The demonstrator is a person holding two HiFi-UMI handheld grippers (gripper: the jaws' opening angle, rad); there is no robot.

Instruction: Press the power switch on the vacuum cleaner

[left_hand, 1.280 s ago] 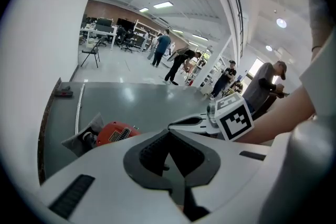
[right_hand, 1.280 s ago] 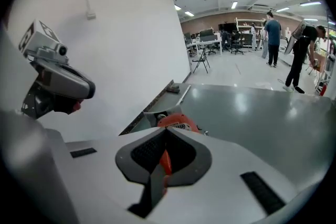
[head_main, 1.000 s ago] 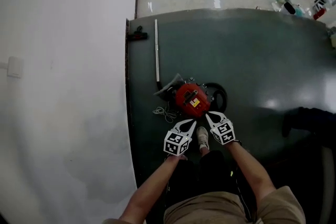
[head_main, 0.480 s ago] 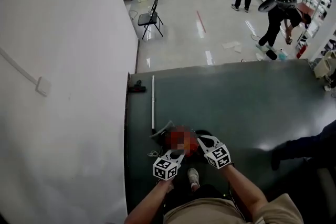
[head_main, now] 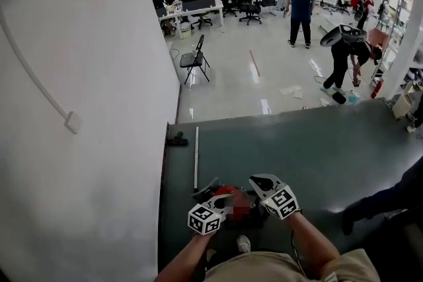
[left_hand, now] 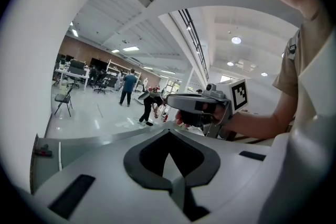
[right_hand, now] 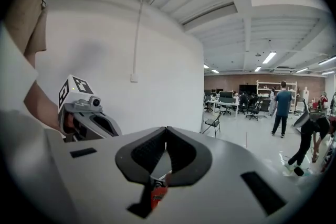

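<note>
The red vacuum cleaner (head_main: 229, 197) stands on the dark floor mat (head_main: 317, 148), low in the head view and partly hidden by both grippers. My left gripper (head_main: 223, 199) is held in the air over its left side and my right gripper (head_main: 258, 180) over its right side; neither touches it. The left gripper (left_hand: 168, 136) has its jaws together with nothing between them. The right gripper (right_hand: 166, 131) is shut too, and a bit of the red vacuum (right_hand: 157, 195) shows far below through its gap. Each gripper sees the other.
A metal tube (head_main: 196, 158) and a black floor nozzle (head_main: 176, 140) lie on the mat beside the white wall (head_main: 86, 109). My shoe (head_main: 243, 244) is just behind the vacuum. A folding chair (head_main: 195, 57), desks and several people are farther off on the glossy floor.
Both grippers have risen well above the vacuum cleaner and stayed shut. The head view has tilted up, so the open room beyond the mat is in sight.
</note>
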